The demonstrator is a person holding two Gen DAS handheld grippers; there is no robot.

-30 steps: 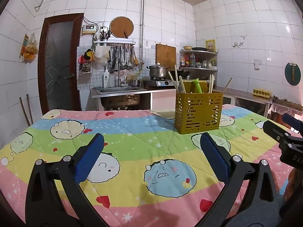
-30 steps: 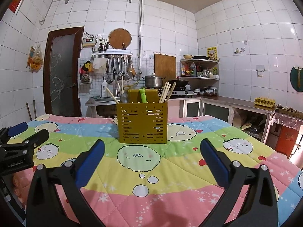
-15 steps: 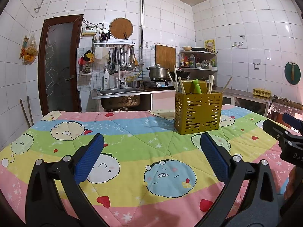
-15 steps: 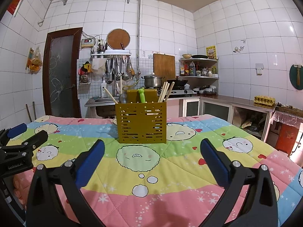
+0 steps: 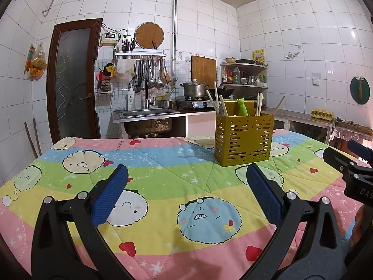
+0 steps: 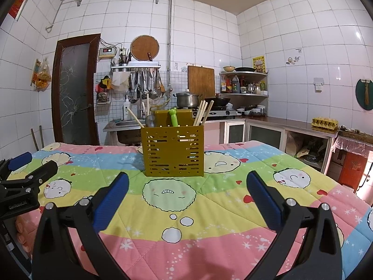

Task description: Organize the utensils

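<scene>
My left gripper [image 5: 186, 193] and right gripper [image 6: 186, 193]: fingers wide, holding nothing. Caddy [image 6: 173, 150] upright on quilt [image 6: 209, 210], chopsticks [image 6: 202, 114] inside

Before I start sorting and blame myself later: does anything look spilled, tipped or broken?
Nothing stands out. The yellow utensil caddy stands upright on the quilted cloth, chopsticks and a green-handled utensil inside it.
</scene>
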